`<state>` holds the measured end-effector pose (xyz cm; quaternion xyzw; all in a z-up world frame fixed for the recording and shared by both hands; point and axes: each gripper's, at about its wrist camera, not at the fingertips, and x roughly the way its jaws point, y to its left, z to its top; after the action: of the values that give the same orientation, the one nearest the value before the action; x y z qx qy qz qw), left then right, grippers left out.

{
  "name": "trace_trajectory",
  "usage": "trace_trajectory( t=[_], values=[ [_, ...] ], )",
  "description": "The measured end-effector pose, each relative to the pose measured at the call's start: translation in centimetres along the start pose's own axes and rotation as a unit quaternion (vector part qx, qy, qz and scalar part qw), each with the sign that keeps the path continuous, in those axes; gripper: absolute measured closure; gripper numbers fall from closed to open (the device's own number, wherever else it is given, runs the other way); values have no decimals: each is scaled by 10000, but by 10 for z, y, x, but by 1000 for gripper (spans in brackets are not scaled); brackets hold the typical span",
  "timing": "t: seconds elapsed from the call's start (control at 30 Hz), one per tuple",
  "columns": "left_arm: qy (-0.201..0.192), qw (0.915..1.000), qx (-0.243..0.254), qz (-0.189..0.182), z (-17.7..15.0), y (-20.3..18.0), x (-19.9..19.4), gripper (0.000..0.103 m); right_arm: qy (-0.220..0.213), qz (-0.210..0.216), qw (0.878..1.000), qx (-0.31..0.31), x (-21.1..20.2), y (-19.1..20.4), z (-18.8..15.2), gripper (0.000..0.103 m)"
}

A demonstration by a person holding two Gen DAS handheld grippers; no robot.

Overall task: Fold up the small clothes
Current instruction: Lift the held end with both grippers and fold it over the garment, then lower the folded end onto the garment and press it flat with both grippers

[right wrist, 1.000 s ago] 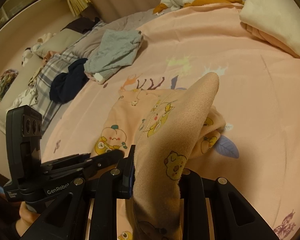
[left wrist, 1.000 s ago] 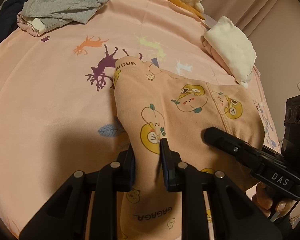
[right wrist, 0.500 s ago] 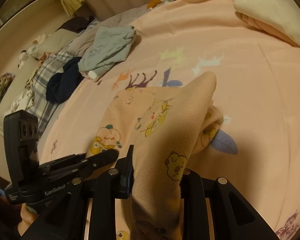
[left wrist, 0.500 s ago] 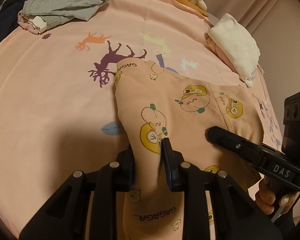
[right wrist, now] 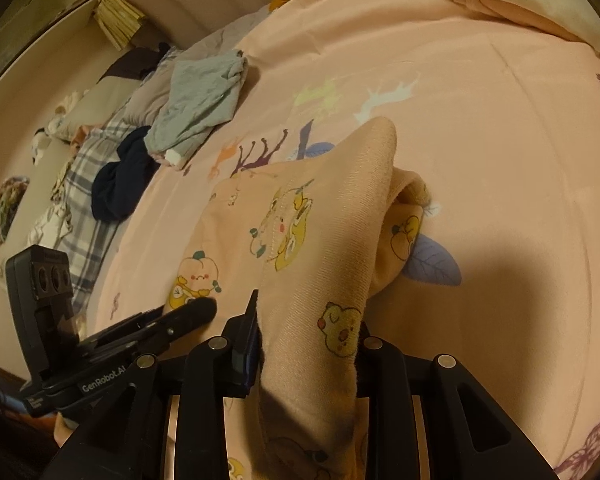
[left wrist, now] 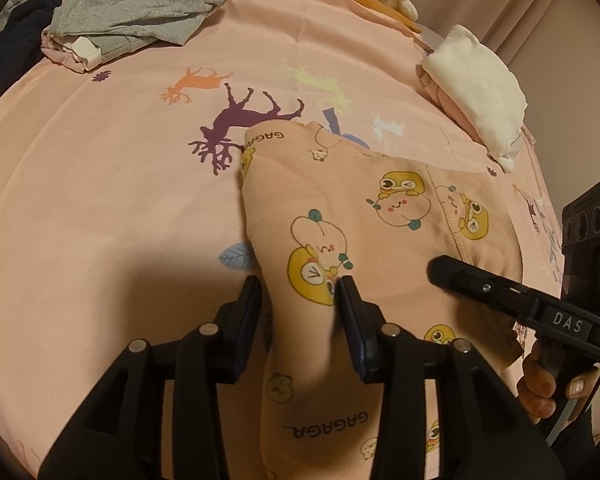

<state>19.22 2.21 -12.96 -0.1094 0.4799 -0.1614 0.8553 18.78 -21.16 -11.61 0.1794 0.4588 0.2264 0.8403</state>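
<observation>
Two grippers work one peach cartoon-print garment [left wrist: 364, 236] lying mid-frame on the pink deer-print bedsheet [left wrist: 100, 200]. The left gripper [left wrist: 298, 300] is spreading its jaws, a fabric ridge between them, no longer pinched. The right gripper [right wrist: 308, 332] pinches a raised fold of it at lower centre.

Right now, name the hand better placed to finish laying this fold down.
Right. The right gripper is clamped on the raised flap of the peach garment; the left gripper is opening, cloth merely between its fingers.
</observation>
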Motion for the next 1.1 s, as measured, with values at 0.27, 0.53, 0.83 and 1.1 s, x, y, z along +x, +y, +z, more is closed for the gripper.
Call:
trace_trajectory(
  t=[0.27, 0.53, 0.83, 1.1],
  values=[
    [-28, 10000, -49, 63, -3, 6, -4, 54, -56, 103, 9996, 249, -11, -14, -2, 71],
    [-92, 9997, 56, 206, -10, 9, -13, 52, -139, 143, 9990, 390, -20, -22, -4, 70],
    [-97, 9997, 25, 235, -14, 13, -16, 52, -146, 118, 9991, 381, -20, -21, -4, 70],
    [-105, 9996, 37, 258, -15, 13, -18, 52, -146, 112, 9991, 378, -21, -22, -3, 70]
  ],
)
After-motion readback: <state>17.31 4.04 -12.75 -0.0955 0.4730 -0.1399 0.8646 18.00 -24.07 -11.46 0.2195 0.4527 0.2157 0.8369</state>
